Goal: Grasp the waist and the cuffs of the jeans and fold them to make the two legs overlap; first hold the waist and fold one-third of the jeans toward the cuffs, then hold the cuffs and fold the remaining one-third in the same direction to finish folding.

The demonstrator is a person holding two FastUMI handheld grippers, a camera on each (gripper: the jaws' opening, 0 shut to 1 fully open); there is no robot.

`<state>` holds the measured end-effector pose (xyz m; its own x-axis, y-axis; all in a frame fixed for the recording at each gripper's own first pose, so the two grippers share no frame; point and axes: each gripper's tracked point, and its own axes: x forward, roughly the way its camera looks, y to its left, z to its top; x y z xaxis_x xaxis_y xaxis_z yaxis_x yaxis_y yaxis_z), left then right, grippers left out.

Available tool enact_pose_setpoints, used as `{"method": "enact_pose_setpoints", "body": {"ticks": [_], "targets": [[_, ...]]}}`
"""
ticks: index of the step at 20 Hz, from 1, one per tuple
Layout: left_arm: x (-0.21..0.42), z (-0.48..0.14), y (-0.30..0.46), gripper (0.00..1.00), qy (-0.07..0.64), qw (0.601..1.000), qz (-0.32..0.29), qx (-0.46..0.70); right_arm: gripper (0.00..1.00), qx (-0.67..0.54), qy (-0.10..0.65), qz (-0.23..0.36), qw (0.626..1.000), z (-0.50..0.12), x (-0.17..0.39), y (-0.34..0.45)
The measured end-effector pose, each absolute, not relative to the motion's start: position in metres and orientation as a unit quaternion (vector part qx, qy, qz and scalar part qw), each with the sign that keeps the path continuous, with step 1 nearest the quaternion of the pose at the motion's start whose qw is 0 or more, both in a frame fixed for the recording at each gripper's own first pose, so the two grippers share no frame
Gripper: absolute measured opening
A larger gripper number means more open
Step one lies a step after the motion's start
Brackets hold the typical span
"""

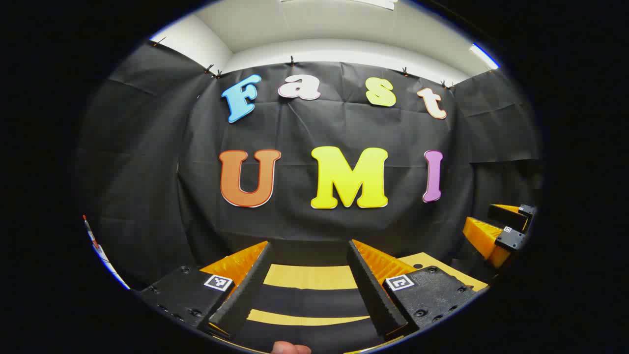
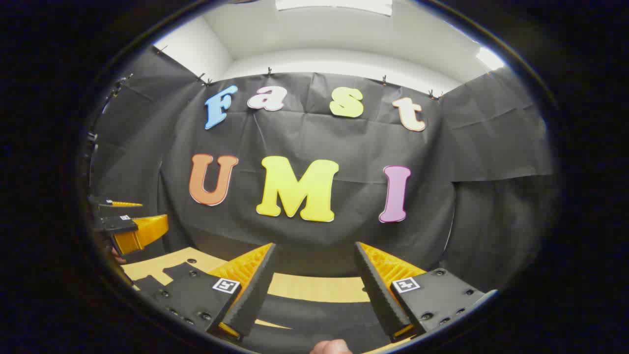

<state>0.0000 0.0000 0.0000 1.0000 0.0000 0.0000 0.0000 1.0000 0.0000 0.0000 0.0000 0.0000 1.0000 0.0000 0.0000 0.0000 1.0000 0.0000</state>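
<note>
My left gripper (image 1: 308, 244) is held level, pointing at the booth's black wall, and is open with nothing between its ridged fingers (image 1: 245, 290). My right gripper (image 2: 314, 244) is held the same way, open and holding nothing. Each gripper also sees the other off to its side: the right gripper (image 1: 480, 220) at the right edge, the left gripper (image 2: 153, 212) at the left edge. Dark cloth (image 1: 304, 301) (image 2: 319, 314) lies on the yellow table (image 1: 309, 276) (image 2: 314, 287) below both pairs of fingers. I cannot tell whether it is the jeans.
The black cloth wall (image 1: 314, 231) stands close behind the table's far edge. A thin red and white rod (image 1: 96, 243) shows at the far left. The tip of a finger (image 1: 290, 348) (image 2: 330, 346) shows at the bottom of each view.
</note>
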Motion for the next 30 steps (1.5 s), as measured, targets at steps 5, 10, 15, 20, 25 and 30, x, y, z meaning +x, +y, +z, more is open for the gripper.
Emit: {"method": "enact_pose_setpoints", "body": {"ticks": [5, 10, 15, 20, 25, 30], "targets": [[0.000, -0.003, 0.009, 0.89, -0.002, 1.000, 0.002, 0.015, 0.94, 0.003, 0.009, 0.001, 1.000, -0.007, 0.011, 0.005], [-0.001, -0.005, 0.008, 0.97, 0.001, 1.000, -0.003, 0.021, 0.96, 0.007, 0.009, 0.005, 1.000, -0.003, 0.014, 0.005], [0.001, -0.001, 0.003, 0.97, -0.005, 1.000, -0.011, 0.022, 0.94, 0.003, 0.006, -0.002, 1.000, -0.002, 0.013, -0.006], [0.006, -0.004, -0.001, 0.97, 0.000, 1.000, -0.017, 0.024, 0.94, 0.007, 0.008, -0.014, 1.000, -0.007, 0.011, -0.019], [0.010, -0.007, -0.003, 0.97, 0.004, 0.999, -0.020, 0.025, 0.96, 0.002, 0.010, -0.016, 1.000, -0.011, 0.013, -0.021], [0.015, -0.012, 0.002, 0.97, 0.009, 1.000, -0.013, 0.024, 0.99, 0.002, 0.012, -0.011, 1.000, -0.018, 0.019, -0.028]]}}
